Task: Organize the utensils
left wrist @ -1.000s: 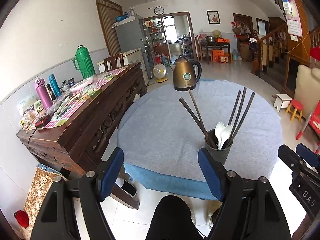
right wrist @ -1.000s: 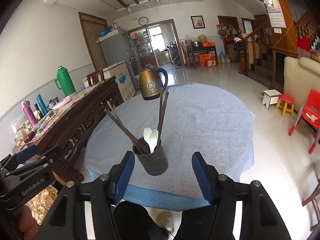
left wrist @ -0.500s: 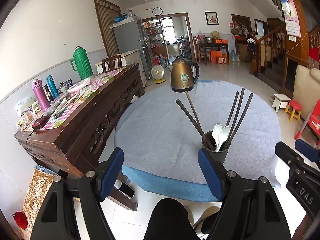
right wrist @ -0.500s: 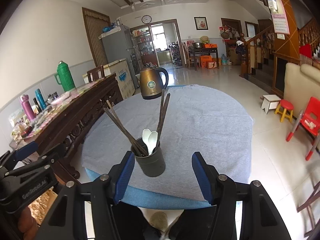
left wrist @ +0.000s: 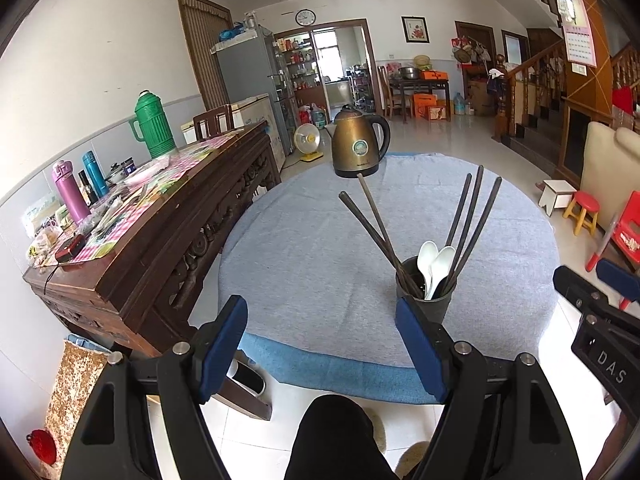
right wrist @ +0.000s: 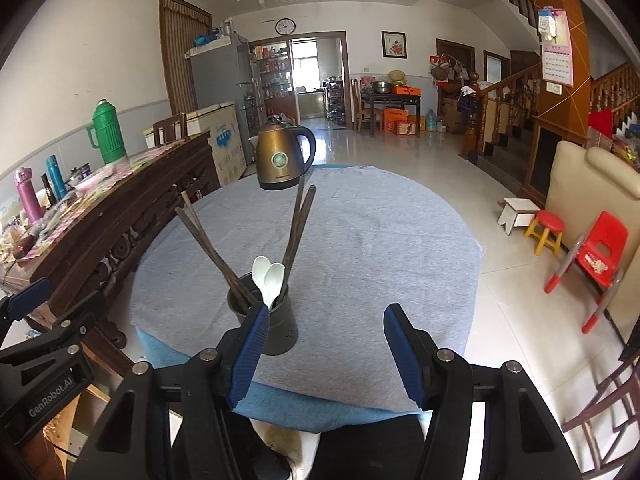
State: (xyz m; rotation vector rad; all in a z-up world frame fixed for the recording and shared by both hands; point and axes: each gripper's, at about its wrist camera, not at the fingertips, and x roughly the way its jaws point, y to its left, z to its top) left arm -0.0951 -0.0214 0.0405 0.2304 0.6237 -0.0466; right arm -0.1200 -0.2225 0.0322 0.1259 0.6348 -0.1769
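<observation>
From the left wrist, the left tongs (left wrist: 320,344) stood spread wide and empty, short of the round worktop (left wrist: 304,248). The dark cup (left wrist: 425,294) near its front edge held the chopsticks (left wrist: 372,224) and two white spoons (left wrist: 434,264), with a kettle (left wrist: 358,145) far behind.

From the right wrist, the right tongs (right wrist: 326,354) were likewise spread and empty, the cup (right wrist: 264,320) just past the left finger. The sorting looked finished; any next move would call for centring on the cup.
</observation>
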